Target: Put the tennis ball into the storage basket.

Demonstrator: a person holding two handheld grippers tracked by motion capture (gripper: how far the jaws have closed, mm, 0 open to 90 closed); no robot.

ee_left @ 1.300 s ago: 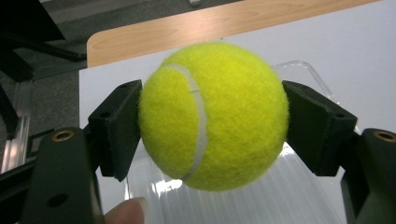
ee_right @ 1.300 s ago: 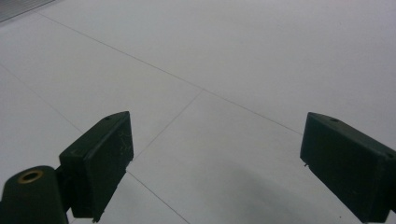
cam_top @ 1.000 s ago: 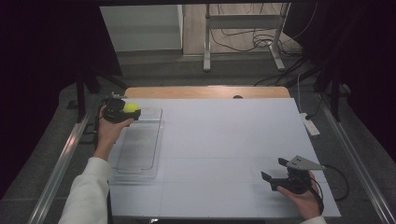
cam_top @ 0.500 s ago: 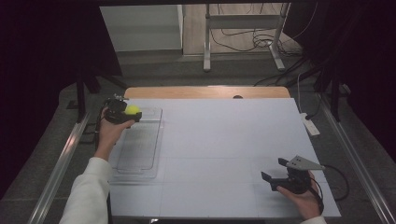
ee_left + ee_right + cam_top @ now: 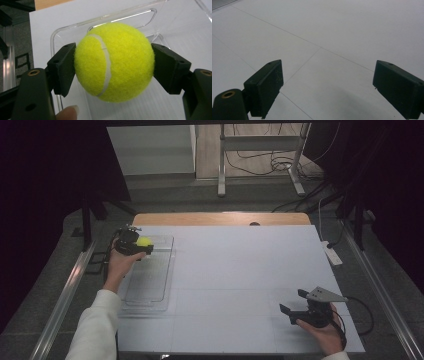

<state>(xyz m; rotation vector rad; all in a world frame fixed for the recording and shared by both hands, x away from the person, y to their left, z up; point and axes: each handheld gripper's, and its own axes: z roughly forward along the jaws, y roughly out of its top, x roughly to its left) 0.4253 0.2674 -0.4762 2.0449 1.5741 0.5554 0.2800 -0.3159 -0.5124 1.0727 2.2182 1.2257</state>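
The left gripper (image 5: 141, 246), jaws clamped on the ball (image 5: 144, 241), has drifted a touch toward the tray's (image 5: 150, 292) far end since a second ago, so the drop into it looks close. The ball hangs just inside the far rim with open tray below, while the right gripper (image 5: 294, 303) waits wide open and empty, well apart over bare table (image 5: 240, 270).

Bare table (image 5: 240, 270) beside clear tray (image 5: 150, 285)

Dim room, dark surround; white table (image 5: 240, 270) evenly lit; close views sharp, soft shadows.
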